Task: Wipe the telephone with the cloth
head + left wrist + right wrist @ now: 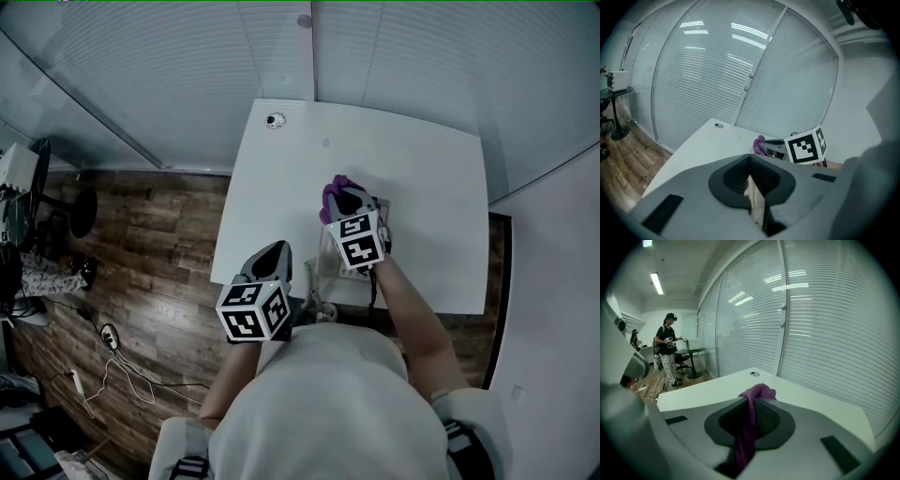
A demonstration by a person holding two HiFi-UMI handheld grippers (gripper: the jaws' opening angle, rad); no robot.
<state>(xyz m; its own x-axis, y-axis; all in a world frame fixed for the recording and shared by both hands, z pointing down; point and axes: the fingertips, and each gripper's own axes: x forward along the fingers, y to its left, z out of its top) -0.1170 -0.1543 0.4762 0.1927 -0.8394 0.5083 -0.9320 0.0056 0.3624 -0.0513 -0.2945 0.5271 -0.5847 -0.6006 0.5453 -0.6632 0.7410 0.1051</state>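
Cloth (pixel 335 190) well inside table (pixel 427 169) edges

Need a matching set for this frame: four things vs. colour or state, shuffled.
1. left tongs
2. right tongs
3. table
4. floor

A. wood planks
B. shut on purple cloth
C. white
D. shut on pale item

Pairs: 1-D, 2-B, 3-C, 4-A
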